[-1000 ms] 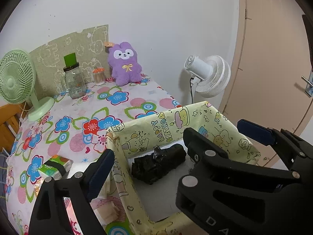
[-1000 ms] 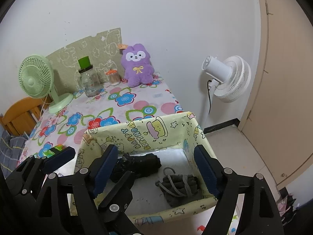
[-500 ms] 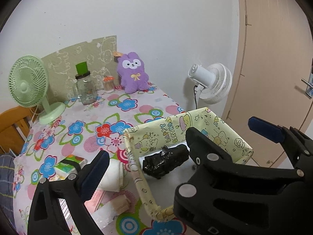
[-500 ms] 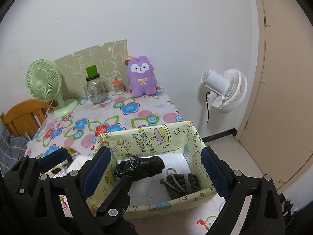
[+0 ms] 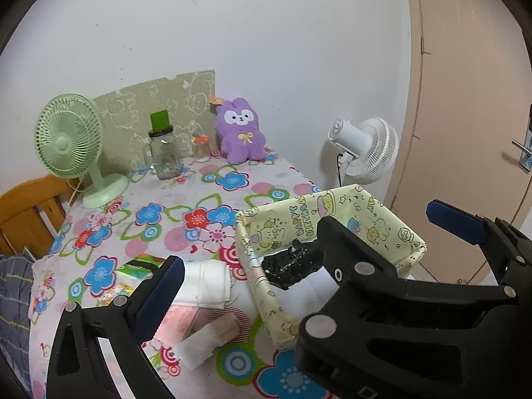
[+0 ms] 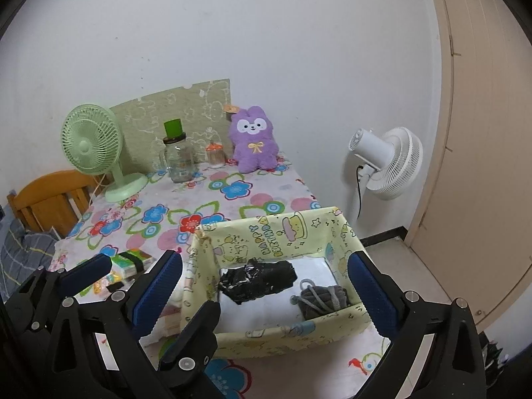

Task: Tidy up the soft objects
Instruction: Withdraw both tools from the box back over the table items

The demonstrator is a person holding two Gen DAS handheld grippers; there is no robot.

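Floral table [image 6: 232, 199]; grey bundle [image 6: 324, 299], perhaps rope

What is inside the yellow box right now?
In the yellow box: a black bundle and a grey bundle with a cord on a white floor. Its near corners are hidden by the walls.

The left hand-held gripper [image 5: 299, 252] points forward and down, its blue-padded jaws spread wide with nothing between them. The right hand-held gripper [image 6: 266, 286] tilts down the same way just beside it, its jaws opening and nothing gripped between its blue pads [image 6: 372, 296].
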